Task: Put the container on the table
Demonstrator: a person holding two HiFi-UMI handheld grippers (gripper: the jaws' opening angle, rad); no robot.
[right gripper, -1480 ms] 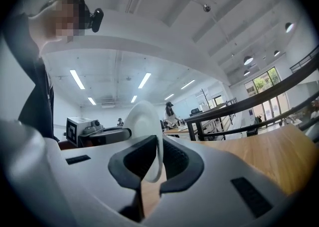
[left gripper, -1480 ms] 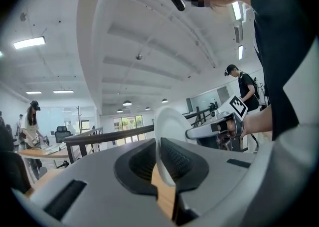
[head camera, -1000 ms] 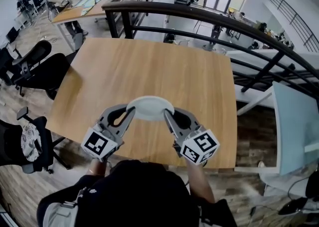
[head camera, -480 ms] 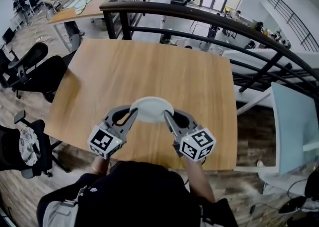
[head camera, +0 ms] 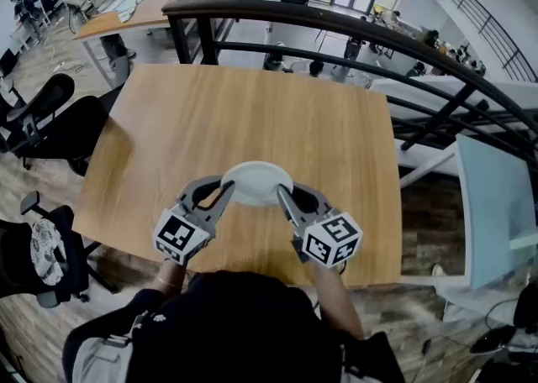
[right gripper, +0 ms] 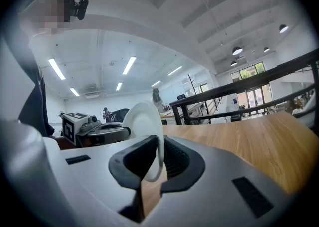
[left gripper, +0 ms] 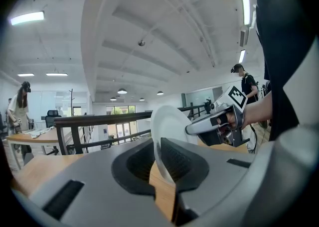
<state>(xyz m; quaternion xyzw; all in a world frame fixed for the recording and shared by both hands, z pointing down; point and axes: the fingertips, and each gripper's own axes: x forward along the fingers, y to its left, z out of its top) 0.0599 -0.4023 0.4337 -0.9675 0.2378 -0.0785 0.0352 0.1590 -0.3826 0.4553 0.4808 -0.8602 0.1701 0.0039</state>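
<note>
A round white shallow container [head camera: 255, 182] hangs between both grippers over the near half of the wooden table [head camera: 252, 112]. My left gripper [head camera: 225, 192] is shut on its left rim, my right gripper [head camera: 282, 194] on its right rim. In the left gripper view the white container [left gripper: 167, 134] stands edge-on between the jaws, with the right gripper [left gripper: 214, 124] on its far side. The right gripper view shows the white container [right gripper: 144, 126] pinched at the rim and the left gripper [right gripper: 94, 129] beyond it. Whether the underside touches the tabletop is hidden.
A black curved railing [head camera: 336, 24] runs along the table's far edge, with a drop beyond it. Black office chairs [head camera: 50, 121] stand left of the table. A pale blue panel [head camera: 496, 205] stands to the right. Another desk [head camera: 143, 3] is far left.
Both grippers, still holding the container, have sunk a little closer to the tabletop and come slightly toward me. Their grip looks the same.
</note>
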